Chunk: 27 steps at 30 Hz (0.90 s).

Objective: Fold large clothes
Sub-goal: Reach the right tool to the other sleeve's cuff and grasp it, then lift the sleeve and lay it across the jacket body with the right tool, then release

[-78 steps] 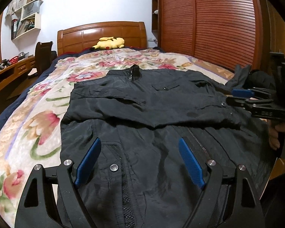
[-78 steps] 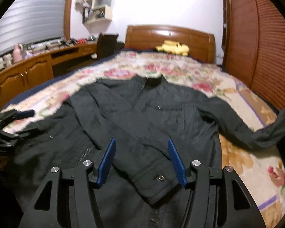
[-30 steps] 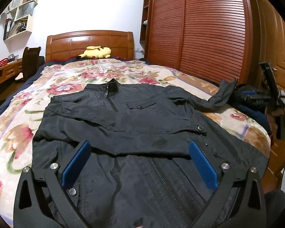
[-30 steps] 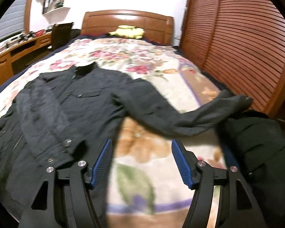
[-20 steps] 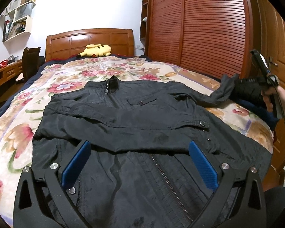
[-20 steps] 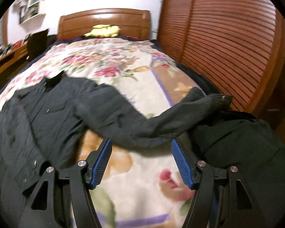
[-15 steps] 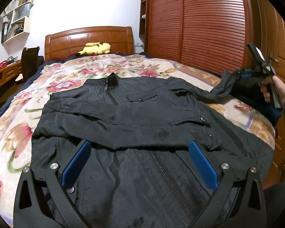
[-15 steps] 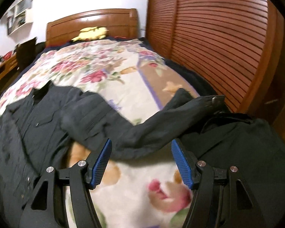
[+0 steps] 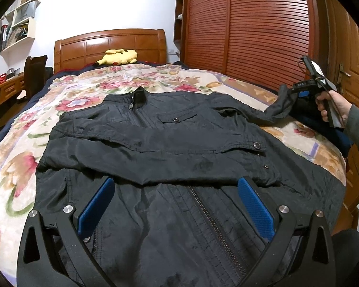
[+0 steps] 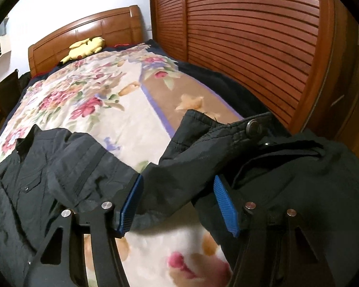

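While your work lies on a bed (image 9: 67, 100) with a flowered quilt, you have a wooden headboard (image 9: 112, 45) and a yellow plush toy (image 9: 118, 56) at the far end, a slatted wooden wardrobe (image 9: 251, 28) along one side, and wall shelves (image 9: 16, 31) and a desk (image 9: 2, 88) on the other. The black jacket (image 9: 170, 148) lies front up, zipped, with one sleeve already folded across its chest. Its other sleeve (image 10: 203, 153) stretches out toward the wardrobe side, the cuff resting on a second dark garment (image 10: 311, 186).

Your left gripper (image 9: 177, 205) hovers over the jacket's lower front, jaws wide apart and holding nothing. A second ago your right gripper (image 10: 179, 203) looked across the open quilt from farther back; since then it has swung over to the outstretched sleeve and tilted. Its jaws are closing, with the sleeve between the blue pads, which do not yet press it.

In the left view your right hand (image 9: 330, 107) is partly behind the sleeve's end. The jacket's hem is cut off at the bottom edge, and the quilt under the right gripper is blurred.
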### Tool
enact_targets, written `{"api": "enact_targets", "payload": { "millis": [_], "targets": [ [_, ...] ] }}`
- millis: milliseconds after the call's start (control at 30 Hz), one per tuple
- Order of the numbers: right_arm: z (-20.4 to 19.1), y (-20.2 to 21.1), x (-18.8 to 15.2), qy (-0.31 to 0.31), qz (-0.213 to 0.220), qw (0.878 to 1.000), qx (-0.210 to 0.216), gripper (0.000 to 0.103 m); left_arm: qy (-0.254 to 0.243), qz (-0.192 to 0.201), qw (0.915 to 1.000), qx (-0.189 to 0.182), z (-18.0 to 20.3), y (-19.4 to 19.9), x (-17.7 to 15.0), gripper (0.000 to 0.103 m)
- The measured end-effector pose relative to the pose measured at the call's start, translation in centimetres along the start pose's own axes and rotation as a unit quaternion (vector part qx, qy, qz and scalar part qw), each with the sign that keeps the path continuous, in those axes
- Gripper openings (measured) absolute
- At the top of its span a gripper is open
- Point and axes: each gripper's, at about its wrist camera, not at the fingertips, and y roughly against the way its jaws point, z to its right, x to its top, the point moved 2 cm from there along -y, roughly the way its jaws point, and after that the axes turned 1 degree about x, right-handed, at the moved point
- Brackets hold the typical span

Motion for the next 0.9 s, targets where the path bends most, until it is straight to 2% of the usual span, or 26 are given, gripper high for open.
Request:
{"api": "enact_targets", "payload": {
  "millis": [100, 167, 233, 433, 600, 900],
  "targets": [
    [-0.7, -0.6, 0.1, 0.012, 0.001, 1.000, -0.014, 0.047, -0.001, -0.002, 1.0000, 0.001, 0.0, -0.1, 0.0, 0.103],
    [-1.2, -0.7, 0.3, 0.024, 0.004, 0.999, -0.024, 0.018, 0.000, -0.002, 1.0000, 0.001, 0.0, -0.1, -0.1, 0.103],
    [-1.5, -0.7, 0.6, 0.037, 0.010, 0.999, -0.024, 0.013, 0.001, -0.004, 1.0000, 0.000, 0.0, -0.2, -0.1, 0.103],
    [-3.2, 0.8, 0.4, 0.068, 0.040, 0.997, -0.015, 0.008, 0.000, -0.003, 1.0000, 0.000, -0.1, -0.2, -0.1, 0.103],
    [-6.2, 3.8, -0.2, 0.105, 0.069, 0.992, 0.019, 0.007, 0.001, -0.002, 1.0000, 0.000, -0.1, -0.2, -0.1, 0.103],
    [-14.8, 10.2, -3.1, 0.198, 0.115, 0.968, 0.104, 0.007, 0.001, 0.000, 1.0000, 0.002, -0.1, 0.1, -0.1, 0.103]
  ]
}}
